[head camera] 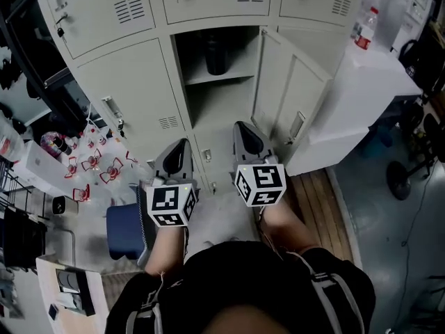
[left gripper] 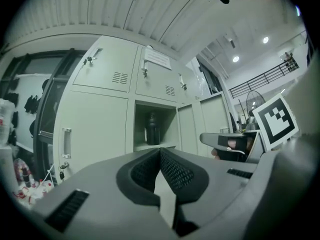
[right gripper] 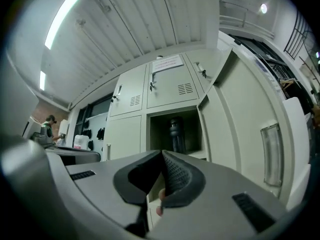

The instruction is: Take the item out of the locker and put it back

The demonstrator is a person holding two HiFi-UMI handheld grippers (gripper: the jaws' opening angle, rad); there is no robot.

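Note:
A black bottle (head camera: 215, 54) stands upright on the shelf (head camera: 226, 73) of an open grey locker, whose door (head camera: 292, 96) is swung out to the right. The bottle (left gripper: 151, 129) appears straight ahead in the left gripper view, and the same bottle (right gripper: 175, 134) shows in the right gripper view. My left gripper (head camera: 183, 145) and right gripper (head camera: 240, 126) are side by side in front of the locker, well short of the bottle. The left gripper (left gripper: 160, 150) is shut with nothing in it. The right gripper (right gripper: 162, 153) is also shut and empty.
Closed locker doors (head camera: 132, 96) surround the open bay. A white cabinet (head camera: 365, 89) with a red-labelled bottle (head camera: 363, 30) stands right of the open door. A blue seat (head camera: 125, 232) and red clutter (head camera: 90, 169) lie at the left. A person (right gripper: 49, 126) stands far left.

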